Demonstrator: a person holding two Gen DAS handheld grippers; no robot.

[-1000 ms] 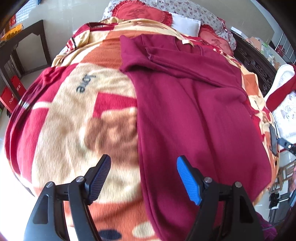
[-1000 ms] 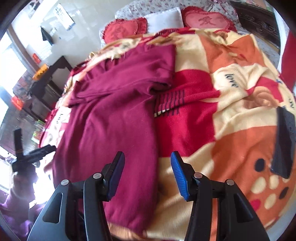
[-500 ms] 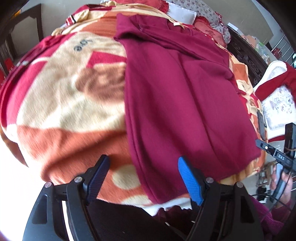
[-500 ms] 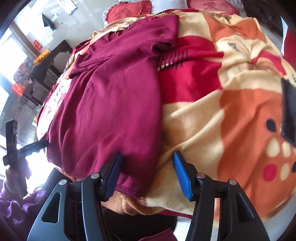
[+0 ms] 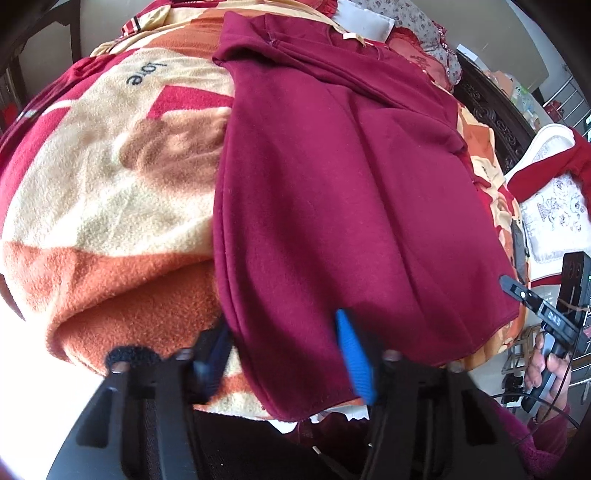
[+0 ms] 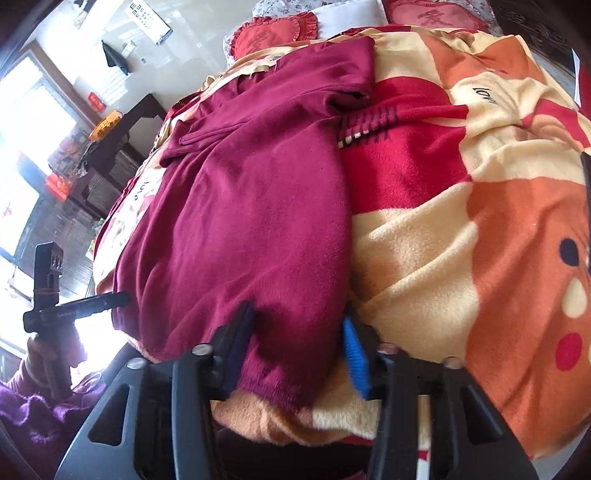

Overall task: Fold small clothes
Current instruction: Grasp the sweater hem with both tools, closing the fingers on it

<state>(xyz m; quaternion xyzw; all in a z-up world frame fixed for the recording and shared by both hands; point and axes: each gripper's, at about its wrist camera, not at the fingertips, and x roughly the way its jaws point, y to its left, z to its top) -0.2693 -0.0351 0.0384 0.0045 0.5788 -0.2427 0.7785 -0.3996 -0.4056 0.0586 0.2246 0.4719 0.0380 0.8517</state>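
- The maroon sweatshirt [image 5: 332, 192] lies flat, lengthwise on the fleece blanket [image 5: 110, 206], hem at 6 o'clock, collar at 12 o'clock, sleeves folded across the chest; judged ready for a hem-to-collar fold
- Left gripper [image 5: 286, 354]: jaws closing over the hem's left corner, fabric between the pads; full clamping cannot be confirmed
- Right gripper [image 6: 295, 339]: jaws closing over the hem's right corner [image 6: 284, 373], fabric bunched between the pads
- Gripping both corners is judged to keep the hem taut and level during lifting
- Surface: soft, patterned bedding that yields under load
- Room: heart-shaped cushions [image 6: 273, 33] at 12 o'clock; dark cabinet [image 6: 122, 133] and bright window at 9 o'clock
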